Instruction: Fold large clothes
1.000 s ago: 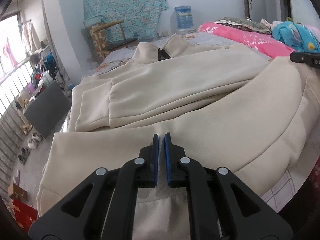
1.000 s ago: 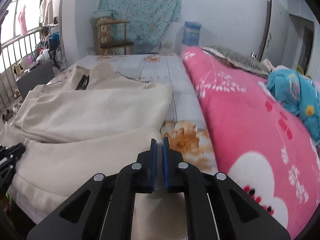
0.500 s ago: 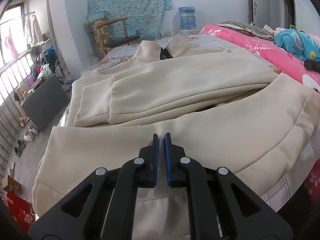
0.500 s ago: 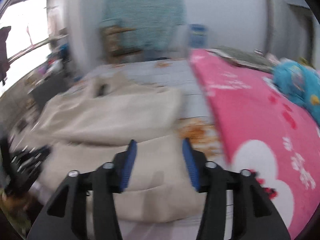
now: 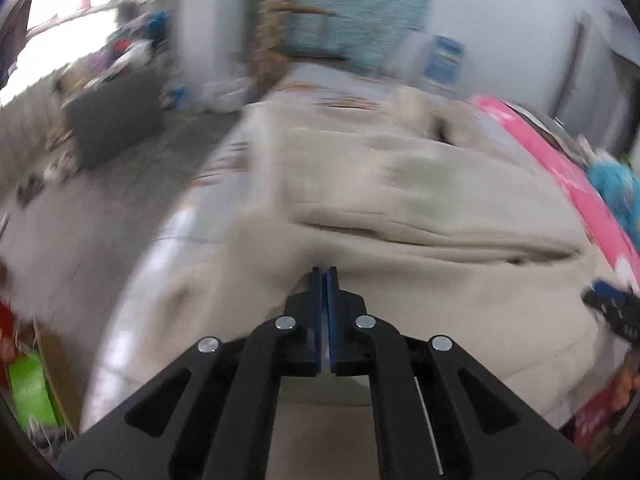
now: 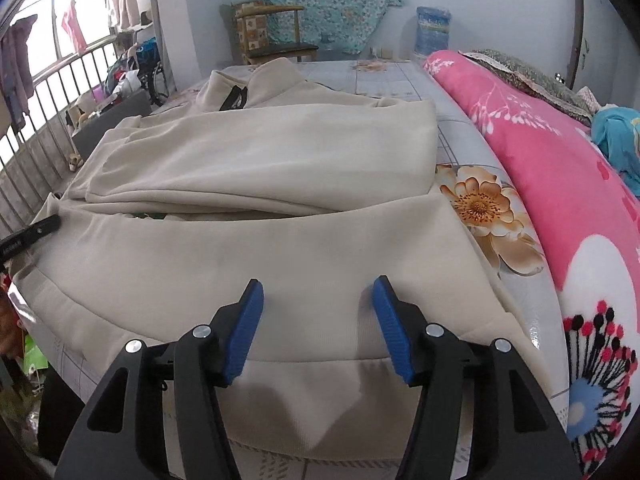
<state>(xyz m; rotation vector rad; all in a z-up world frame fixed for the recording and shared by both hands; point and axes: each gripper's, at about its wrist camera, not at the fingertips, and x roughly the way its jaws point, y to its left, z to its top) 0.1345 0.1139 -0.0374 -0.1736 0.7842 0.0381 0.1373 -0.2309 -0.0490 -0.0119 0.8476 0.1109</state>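
A large cream sweatshirt lies on the bed, sleeves folded across its body, collar at the far end, hem nearest me. My right gripper is open, its blue pads just above the hem band and apart from the cloth. In the blurred left wrist view the sweatshirt fills the middle. My left gripper is shut with its tips at the hem's left part; whether cloth is pinched between them I cannot tell. The left gripper's tip shows at the left edge of the right wrist view.
A pink flowered quilt lies along the bed's right side with a blue garment on it. The floral bedsheet shows beside the sweatshirt. A wooden chair, a water jug and a railing stand beyond the bed.
My right gripper has opened from shut and let go of the hem, which now lies flat. My left gripper has stayed shut and swung fast to the left; its view is blurred.
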